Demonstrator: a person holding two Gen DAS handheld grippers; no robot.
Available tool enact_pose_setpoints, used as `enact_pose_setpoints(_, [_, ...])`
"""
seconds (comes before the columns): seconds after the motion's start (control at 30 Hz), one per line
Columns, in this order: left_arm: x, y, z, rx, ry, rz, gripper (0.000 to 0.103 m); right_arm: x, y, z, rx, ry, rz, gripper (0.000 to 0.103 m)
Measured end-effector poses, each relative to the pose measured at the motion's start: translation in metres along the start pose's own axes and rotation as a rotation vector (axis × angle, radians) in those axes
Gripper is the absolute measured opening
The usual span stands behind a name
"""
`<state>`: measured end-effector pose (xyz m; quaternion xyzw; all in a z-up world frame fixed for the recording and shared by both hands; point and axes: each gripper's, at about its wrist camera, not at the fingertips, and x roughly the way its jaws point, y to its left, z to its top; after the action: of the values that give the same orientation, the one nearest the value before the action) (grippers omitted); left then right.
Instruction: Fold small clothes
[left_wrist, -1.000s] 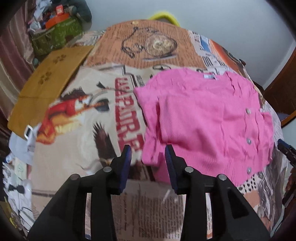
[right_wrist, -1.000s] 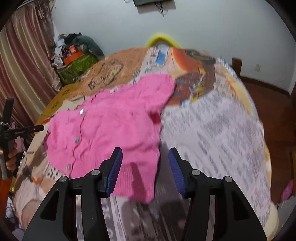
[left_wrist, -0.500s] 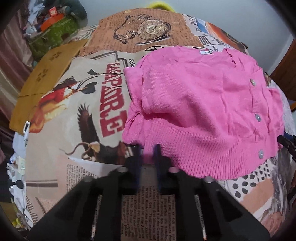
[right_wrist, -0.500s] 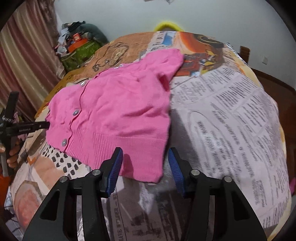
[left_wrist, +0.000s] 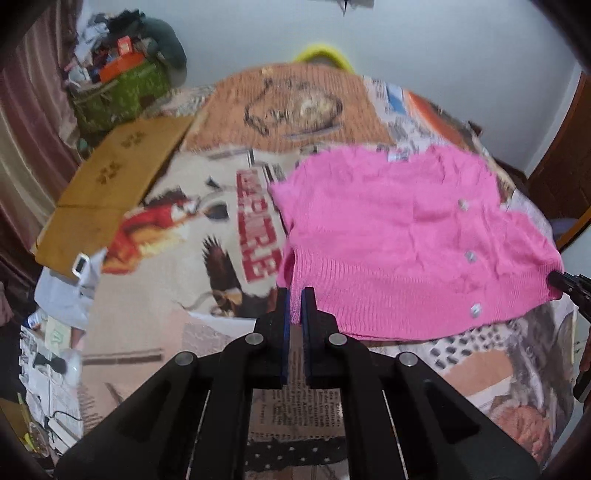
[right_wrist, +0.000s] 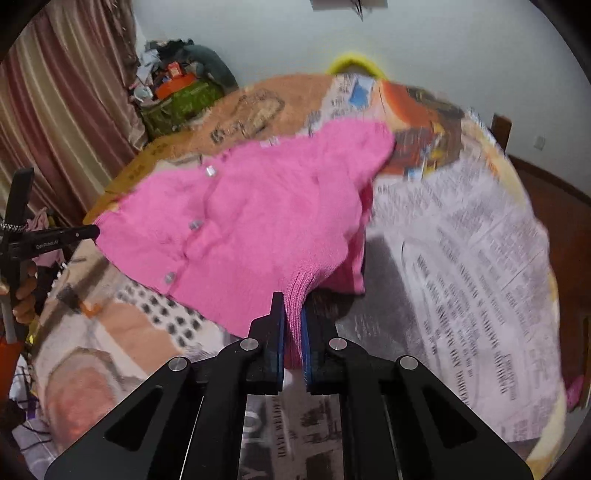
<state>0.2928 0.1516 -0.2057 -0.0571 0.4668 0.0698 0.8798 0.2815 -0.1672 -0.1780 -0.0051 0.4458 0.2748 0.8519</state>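
Note:
A pink knitted cardigan (left_wrist: 399, 240) with silver buttons lies spread on the printed cloth (left_wrist: 166, 295), its near hem lifted at both corners. My left gripper (left_wrist: 294, 297) is shut on the ribbed hem at the left corner. In the right wrist view the cardigan (right_wrist: 258, 206) rises towards my right gripper (right_wrist: 293, 301), whose jaws are closing and pinch a bunched piece of ribbed hem between the pads. The right gripper's tip (left_wrist: 565, 284) shows at the hem's far corner in the left wrist view. The left gripper (right_wrist: 55, 236) appears at the left edge of the right wrist view.
A brown cardboard sheet (left_wrist: 110, 184) lies at the cloth's left edge, with a small white device (left_wrist: 79, 264) beside it. A green bag heaped with clutter (left_wrist: 122, 92) stands at the back left. Curtains (right_wrist: 55, 92) hang on the left. Newspaper print (right_wrist: 461, 258) covers the right side.
Both grippers came in on the near hem and shut on it, the left first, then the right. Both hem corners are now raised off the cloth.

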Motion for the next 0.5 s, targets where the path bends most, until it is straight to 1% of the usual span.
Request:
enact_pose_setpoints(0.1, [-0.016, 0.0, 0.013, 0.004, -0.049, 0.002, 0.005, -0.017, 0.006, 0.014, -0.004, -0.058, 0.004, 0.007])
enact_pose_setpoints(0.17, [-0.024, 0.0, 0.025, 0.007, -0.082, 0.004, 0.005, -0.024, 0.01, 0.024, -0.014, -0.08, 0.017, 0.007])
enact_pose_setpoints(0.23, [-0.03, 0.001, 0.042, -0.004, -0.107, -0.005, 0.005, -0.028, 0.012, 0.036, -0.034, -0.108, 0.01, 0.007])
enact_pose_setpoints(0.3, [-0.031, 0.001, 0.057, -0.018, -0.125, -0.015, 0.005, -0.03, 0.015, 0.05, -0.049, -0.133, 0.004, 0.007])
enact_pose_setpoints(0.4, [-0.025, -0.002, 0.08, -0.019, -0.148, 0.001, 0.005, -0.029, 0.016, 0.07, -0.065, -0.166, -0.009, 0.007])
enact_pose_setpoints(0.5, [-0.014, -0.005, 0.1, -0.021, -0.154, 0.009, 0.005, -0.027, 0.011, 0.087, -0.064, -0.192, -0.021, 0.007])
